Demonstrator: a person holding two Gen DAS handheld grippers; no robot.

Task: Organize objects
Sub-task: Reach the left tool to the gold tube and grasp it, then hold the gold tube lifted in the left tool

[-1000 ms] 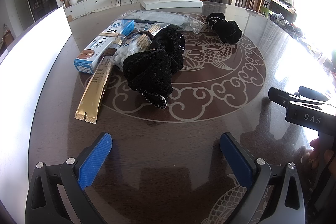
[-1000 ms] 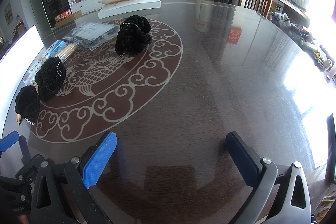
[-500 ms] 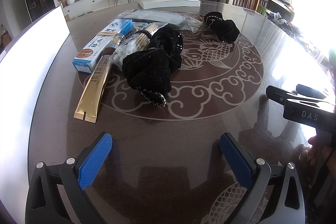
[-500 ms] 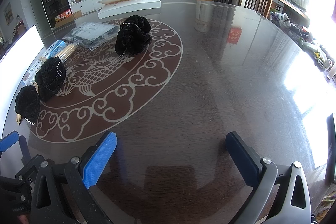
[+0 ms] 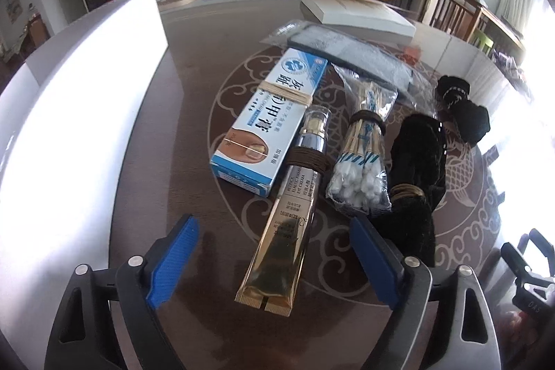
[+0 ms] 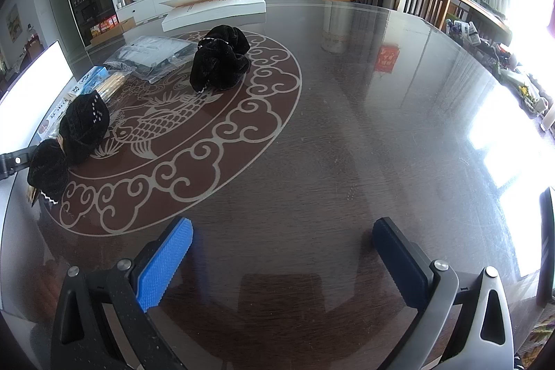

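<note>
Gold eye-cream tube (image 5: 282, 224) between the left gripper (image 5: 274, 260) pads, untouched.
Lying toward 12 o'clock, blue box (image 5: 269, 123) at 11. Jaws just narrowing, still unclamped; right gripper (image 6: 282, 260) spread, empty. Probably light, slick foil, squashy: pinch mid-body, below brown band.

The blue box (image 6: 91, 79) is mostly hidden behind the black cloth bundle (image 6: 84, 123) in the right wrist view. The other gripper (image 5: 530, 286) is cut off by the left view's edge.
</note>
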